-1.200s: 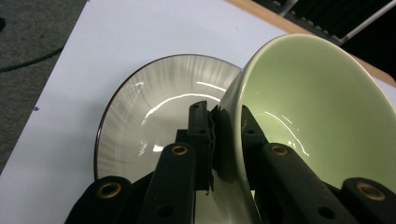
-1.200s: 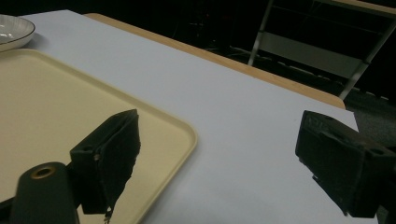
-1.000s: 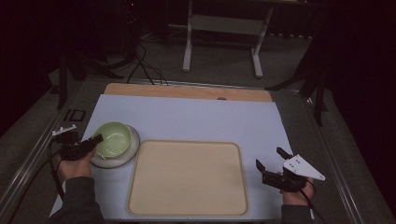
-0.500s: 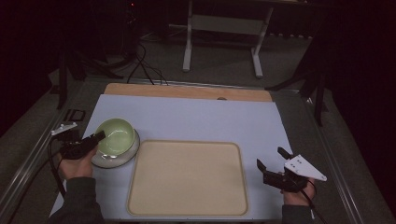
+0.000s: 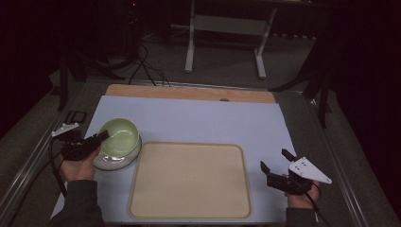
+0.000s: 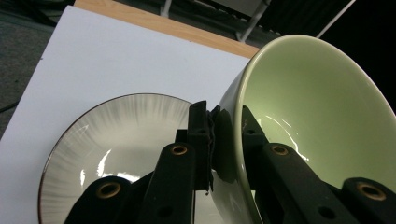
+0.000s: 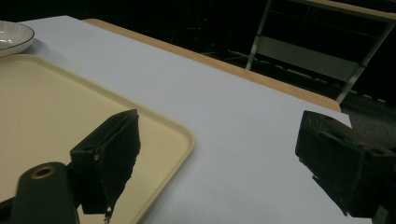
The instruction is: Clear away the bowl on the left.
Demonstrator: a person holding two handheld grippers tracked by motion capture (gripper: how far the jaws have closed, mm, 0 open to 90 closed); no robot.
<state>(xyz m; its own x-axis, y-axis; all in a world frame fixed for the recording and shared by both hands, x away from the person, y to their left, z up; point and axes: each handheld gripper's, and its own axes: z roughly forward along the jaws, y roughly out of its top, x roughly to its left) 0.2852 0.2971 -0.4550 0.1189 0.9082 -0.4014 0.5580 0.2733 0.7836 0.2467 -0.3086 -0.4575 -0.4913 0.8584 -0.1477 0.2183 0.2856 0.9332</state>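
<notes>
A pale green bowl (image 5: 120,135) (image 6: 308,107) hangs tilted just above a white plate with a dark rim (image 5: 111,162) (image 6: 116,135) at the left of the table. My left gripper (image 5: 101,136) (image 6: 219,116) is shut on the bowl's near rim, one jaw inside the wall and one outside. A beige tray (image 5: 191,179) (image 7: 46,102) lies bare in the middle of the white mat. Off the tray's right edge, my right gripper (image 5: 274,159) (image 7: 219,140) is held open over the mat with nothing between its jaws.
The white mat (image 5: 203,118) covers the table, with a wooden strip (image 5: 189,92) along its far edge. A metal stand (image 5: 227,28) and cables lie on the floor beyond. The plate (image 7: 11,37) sits past the tray's far corner in the right gripper view.
The left gripper has risen a little with the green bowl, which now tilts above the plate. The right gripper has kept still.
</notes>
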